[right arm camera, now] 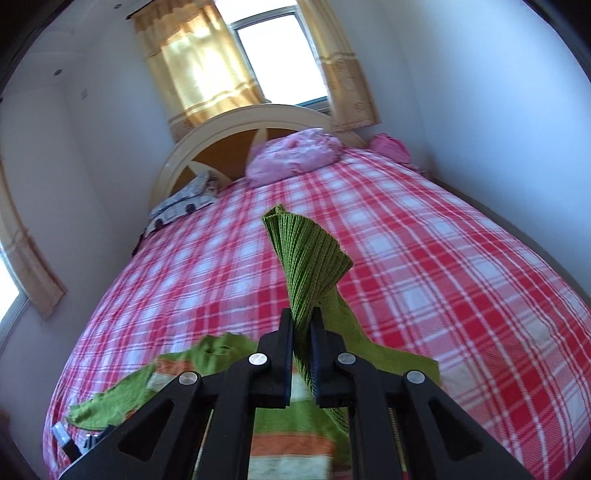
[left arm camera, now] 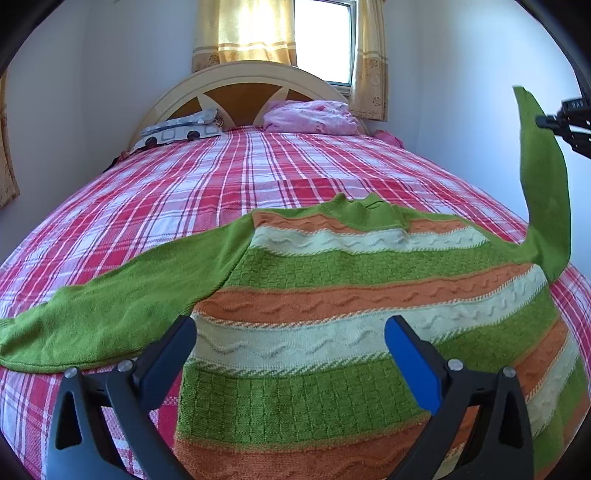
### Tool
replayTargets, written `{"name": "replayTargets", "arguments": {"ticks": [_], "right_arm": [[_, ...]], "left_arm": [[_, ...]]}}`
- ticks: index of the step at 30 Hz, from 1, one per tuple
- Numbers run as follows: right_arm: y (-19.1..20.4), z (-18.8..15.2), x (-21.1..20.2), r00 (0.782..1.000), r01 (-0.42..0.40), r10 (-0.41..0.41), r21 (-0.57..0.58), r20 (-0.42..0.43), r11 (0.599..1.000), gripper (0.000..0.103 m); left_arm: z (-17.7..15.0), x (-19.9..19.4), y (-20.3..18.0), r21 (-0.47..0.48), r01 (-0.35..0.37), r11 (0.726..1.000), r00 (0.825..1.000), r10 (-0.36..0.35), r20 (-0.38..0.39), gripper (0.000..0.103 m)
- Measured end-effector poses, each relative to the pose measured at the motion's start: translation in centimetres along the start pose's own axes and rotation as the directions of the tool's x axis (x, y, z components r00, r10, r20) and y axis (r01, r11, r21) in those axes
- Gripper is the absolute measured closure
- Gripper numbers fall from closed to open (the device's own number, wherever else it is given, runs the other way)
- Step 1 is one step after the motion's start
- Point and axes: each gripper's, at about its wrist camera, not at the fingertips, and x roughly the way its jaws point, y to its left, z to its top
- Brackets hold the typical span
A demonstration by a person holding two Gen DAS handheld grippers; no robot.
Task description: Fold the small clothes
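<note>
sweater (left arm camera: pixel 332 295) lies flat on the bed (left arm camera: pixel 184 184), front up, neck toward the headboard (left arm camera: pixel 240 85); green, orange and cream stripes. its lower body fills the near part of the left wrist view.

left gripper (left arm camera: pixel 291 343): jaws spread wide, nothing between them, hovering just above the sweater's middle stripes. one finger (left arm camera: pixel 413 362) has a blue pad. not touching the cloth as far as can be seen.

left sleeve (left arm camera: pixel 110 317) stretched out flat on the plaid sheet, cuff near the bed edge.

right sleeve (left arm camera: pixel 543 192) lifted off the bed, standing upright from the shoulder, cuff end up by the right gripper (left arm camera: pixel 565 125) at frame edge.

right gripper (right arm camera: pixel 303 325): jaws pressed together, pinching the ribbed cuff (right arm camera: pixel 306 258) of the right sleeve; cuff fans out above the fingertips, rest of sleeve hangs down toward the sweater body (right arm camera: pixel 288 443) below.

bkgd: pink pillow (left arm camera: pixel 310 116) and patterned pillow (left arm camera: pixel 181 129) at the headboard, window (left arm camera: pixel 321 37) w/ yellow curtains (left arm camera: pixel 243 33) behind. small pink item (right arm camera: pixel 391 147) at the far right corner of the bed, type cannot tell.
</note>
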Motion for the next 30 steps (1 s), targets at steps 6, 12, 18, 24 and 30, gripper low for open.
{"name": "replayTargets", "arguments": {"ticks": [6, 12, 18, 24, 30], "right_arm": [[8.1, -0.9, 2.3, 0.995, -0.101, 0.100, -0.104, -0.013, 0.989, 0.096], [14.1, -6.0, 6.4, 0.980, -0.183, 0.169, -0.154, -0.100, 0.971, 0.096], [16.6, -14.1, 11.9, 0.941, -0.272, 0.233, -0.137, -0.245, 0.953, 0.094], [12.8, -18.3, 10.2, 0.924, -0.289, 0.237, -0.142, -0.299, 0.947, 0.024], [8.3, -20.1, 5.1, 0.986, -0.033, -0.020, -0.308, -0.167, 0.951, 0.024]], "left_arm": [[-0.1, -0.2, 1.5, -0.086, 0.030, 0.996, 1.000, -0.029, 0.011, 0.000], [-0.2, -0.4, 3.0, -0.179, 0.051, 0.983, 0.998, -0.046, 0.032, 0.000], [-0.4, -0.1, 4.5, -0.259, 0.071, 0.963, 0.997, -0.067, 0.023, 0.000], [0.0, 0.7, 4.0, -0.223, 0.111, 0.968, 0.992, -0.121, -0.032, 0.000], [1.5, 1.1, 2.3, -0.126, 0.116, 0.985, 0.985, -0.131, -0.117, 0.011]]}}
